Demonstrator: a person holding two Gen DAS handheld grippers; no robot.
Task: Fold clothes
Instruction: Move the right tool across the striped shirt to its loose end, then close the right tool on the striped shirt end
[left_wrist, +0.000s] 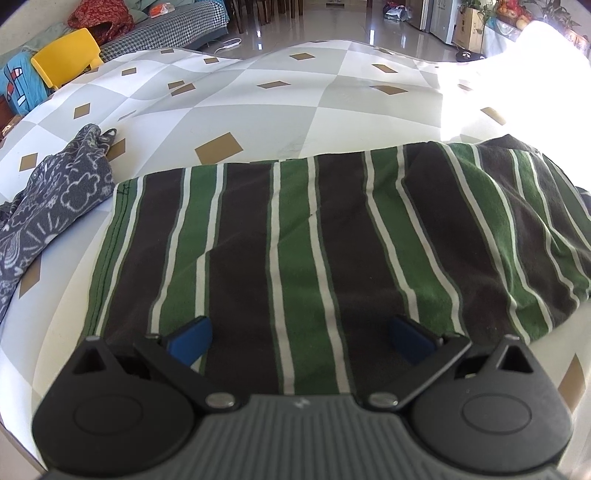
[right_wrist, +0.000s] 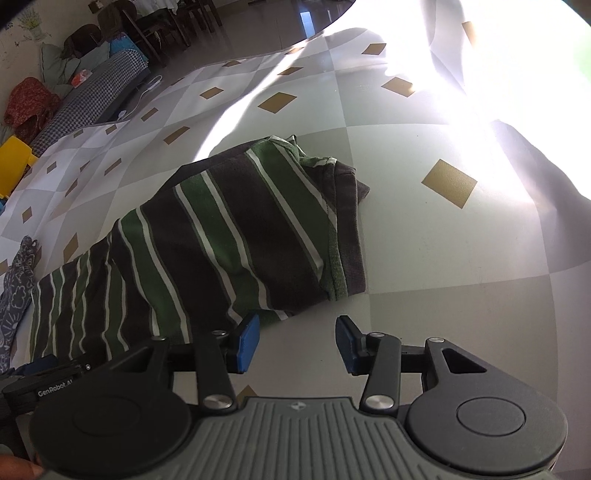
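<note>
A green, dark brown and white striped garment lies folded on the checked mat. My left gripper hovers just over its near edge, open wide, nothing between the blue pads. In the right wrist view the same striped garment stretches from lower left to centre, with its dark ribbed hem on the right. My right gripper stands open over bare mat just off the garment's near right corner. Its left pad sits by the cloth's edge.
A grey patterned cloth lies bunched at the left of the mat, also visible as grey patterned cloth. A yellow chair and a houndstooth sofa stand beyond the mat's far left. Strong sunlight washes out the right side.
</note>
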